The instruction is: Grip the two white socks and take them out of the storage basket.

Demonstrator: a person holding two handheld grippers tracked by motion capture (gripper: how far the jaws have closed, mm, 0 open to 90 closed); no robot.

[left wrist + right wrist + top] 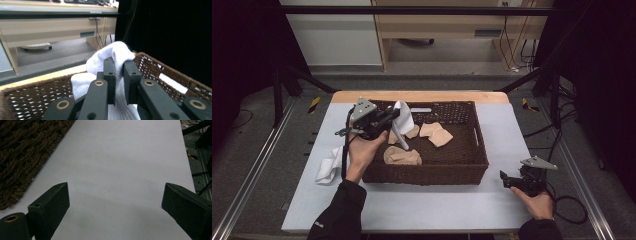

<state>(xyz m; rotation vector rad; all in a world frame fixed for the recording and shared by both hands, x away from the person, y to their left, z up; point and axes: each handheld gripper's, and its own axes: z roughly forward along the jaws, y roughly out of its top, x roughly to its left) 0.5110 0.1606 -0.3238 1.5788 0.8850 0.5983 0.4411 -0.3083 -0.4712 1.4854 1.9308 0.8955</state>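
Observation:
A dark wicker basket (474, 150) stands mid-table with several tan cloths (435, 134) in it. My left gripper (391, 117) hangs above the basket's left part, shut on a white cloth (404, 119) that dangles from its jaws. In the left gripper view the white cloth (110, 53) bulges between and over the pads (109, 75), with the basket rim (160, 67) behind. My right gripper (507, 180) rests on the white table at the front right, open; in its own view its jaws (117, 210) stand wide apart over bare table.
Another white cloth (329, 167) lies on the table left of the basket. The basket's woven side (22, 152) is close to the right gripper's left. Metal rails run along both table sides; cables trail at the right.

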